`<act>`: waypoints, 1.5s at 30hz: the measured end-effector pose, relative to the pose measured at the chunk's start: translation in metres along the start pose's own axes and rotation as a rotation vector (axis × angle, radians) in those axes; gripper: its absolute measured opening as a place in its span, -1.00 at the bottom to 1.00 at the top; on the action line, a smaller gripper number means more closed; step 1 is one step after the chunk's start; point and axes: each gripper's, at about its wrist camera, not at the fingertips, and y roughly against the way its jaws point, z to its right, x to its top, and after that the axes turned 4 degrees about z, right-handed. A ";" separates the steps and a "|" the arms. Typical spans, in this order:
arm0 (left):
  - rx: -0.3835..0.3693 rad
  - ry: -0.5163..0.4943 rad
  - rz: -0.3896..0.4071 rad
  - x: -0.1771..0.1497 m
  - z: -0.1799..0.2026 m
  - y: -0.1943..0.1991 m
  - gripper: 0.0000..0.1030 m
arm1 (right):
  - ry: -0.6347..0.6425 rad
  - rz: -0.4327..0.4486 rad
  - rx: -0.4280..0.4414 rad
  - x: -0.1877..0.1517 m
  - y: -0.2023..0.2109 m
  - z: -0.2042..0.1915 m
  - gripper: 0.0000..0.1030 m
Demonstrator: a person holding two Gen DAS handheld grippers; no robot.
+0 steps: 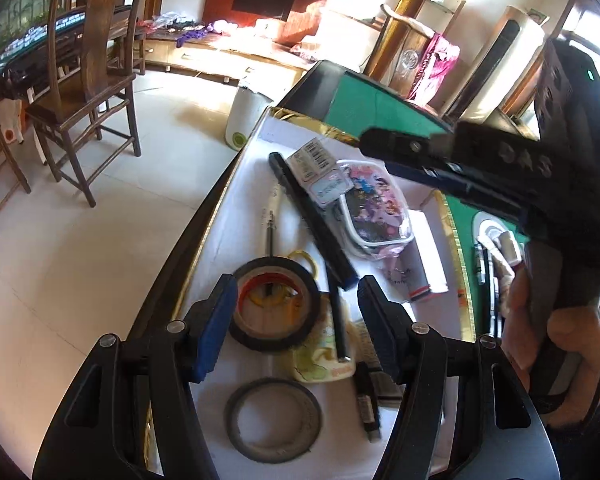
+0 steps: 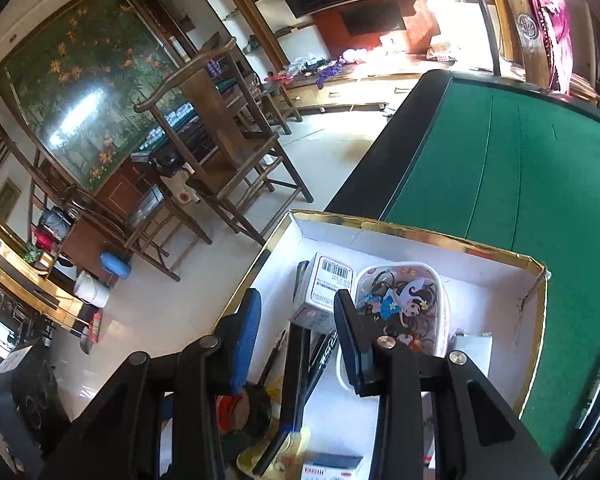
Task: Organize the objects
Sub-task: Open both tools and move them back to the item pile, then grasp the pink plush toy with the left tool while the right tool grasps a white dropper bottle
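**Box of small things on the green worktop**

Box [image 2: 500, 258] with a gold rim and white inside sits at the edge of the green worktop [image 2: 500, 160]. Inside lie a cartoon pouch [image 2: 404, 300], a small carton with a barcode [image 2: 328, 280], a long black bar [image 1: 312, 216], a black tape roll [image 1: 274, 306] and a grey tape roll [image 1: 274, 420].

The left hand-held gripper [image 1: 296, 320] hangs over the tape rolls with its jaws wide and nothing in them. The right hand-held gripper [image 2: 296, 320] is over the box too, jaws partly apart. The bar shows between them, but I cannot tell if they pinch it. A hand [image 1: 556, 336] holds its handle.
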 end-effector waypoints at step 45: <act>-0.221 -0.617 -0.128 -0.136 0.309 -0.037 0.22 | -0.257 0.176 -0.003 -0.201 0.284 0.252 0.06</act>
